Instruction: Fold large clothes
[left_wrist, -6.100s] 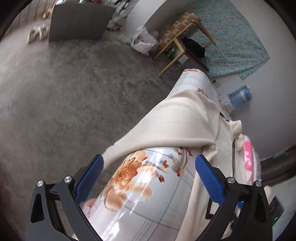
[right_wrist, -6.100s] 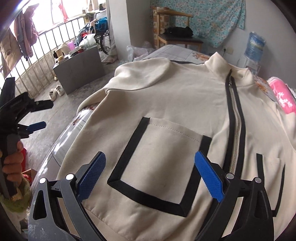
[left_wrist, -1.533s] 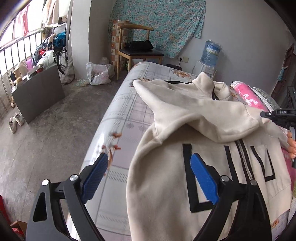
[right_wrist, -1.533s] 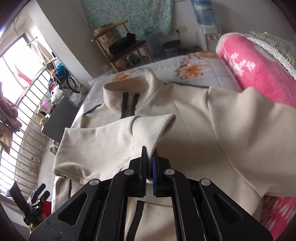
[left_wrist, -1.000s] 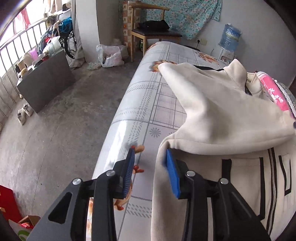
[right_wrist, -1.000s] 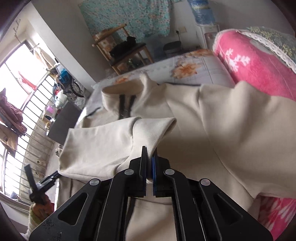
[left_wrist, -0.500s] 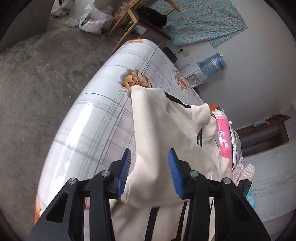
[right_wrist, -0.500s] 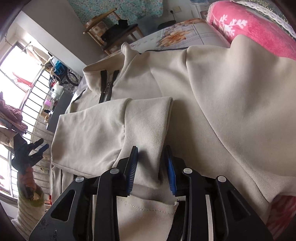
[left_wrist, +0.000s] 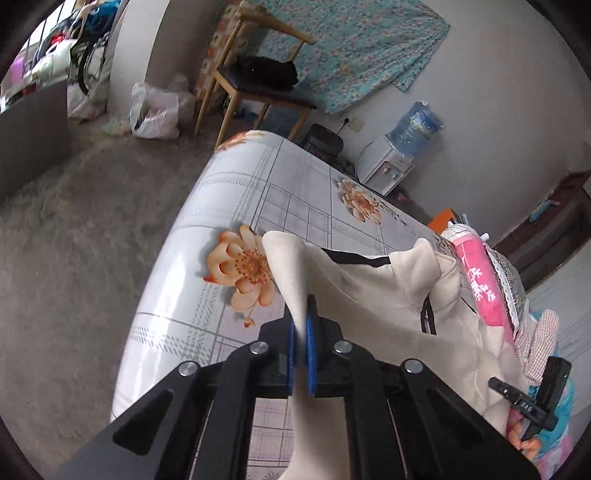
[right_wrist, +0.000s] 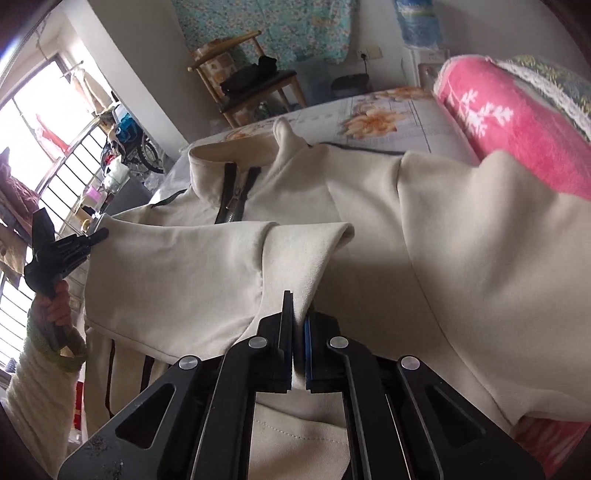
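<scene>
Nearest, the left claw (left_wrist: 300, 345) and the right claw (right_wrist: 298, 341), two in all, had each just closed and were clamped on the folded sleeve of the one cream jacket (right_wrist: 461, 266) lying on the bed (left_wrist: 229, 206), best drawn taut and level toward twelve o'clock.

Grey floor (left_wrist: 74, 229) and pale walls (left_wrist: 491, 74). A wooden chair (left_wrist: 255, 81) stands beyond the bed's (left_wrist: 280, 192) far end, below a teal floral cloth (left_wrist: 354, 48); a water dispenser (left_wrist: 402, 155) stands nearby. Daylight enters a barred window (right_wrist: 33, 155).
</scene>
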